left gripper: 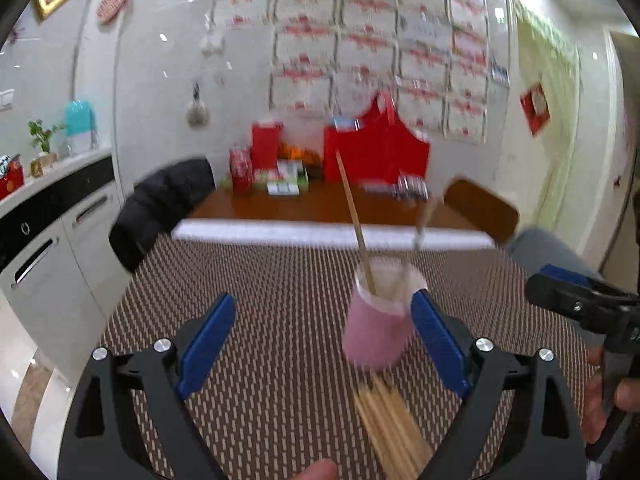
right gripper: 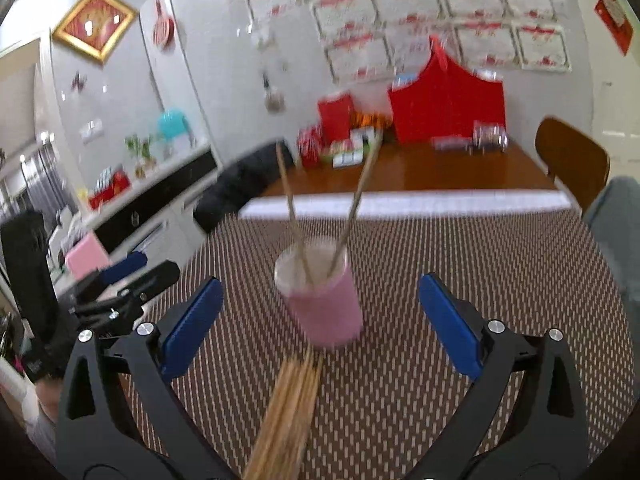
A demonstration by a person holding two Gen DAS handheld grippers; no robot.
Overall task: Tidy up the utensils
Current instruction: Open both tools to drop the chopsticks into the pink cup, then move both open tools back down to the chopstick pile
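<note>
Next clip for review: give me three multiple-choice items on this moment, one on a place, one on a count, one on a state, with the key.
1. Where does the bundle of loose wooden chopsticks lie?
A. on the woven mat in front of the pink cup
B. inside the cup
C. on the bare wooden table

2. How many chopsticks stand in the pink cylindrical cup?
A. none
B. two
C. five

3. How does the right gripper stand?
A. shut on the cup
B. shut on a chopstick
C. open, holding nothing

Key: 1 A, the bundle rests on the brown-and-white woven mat; 2 B, two sticks lean out of the cup; 3 C, blue pads stand wide apart, nothing touched.
</note>
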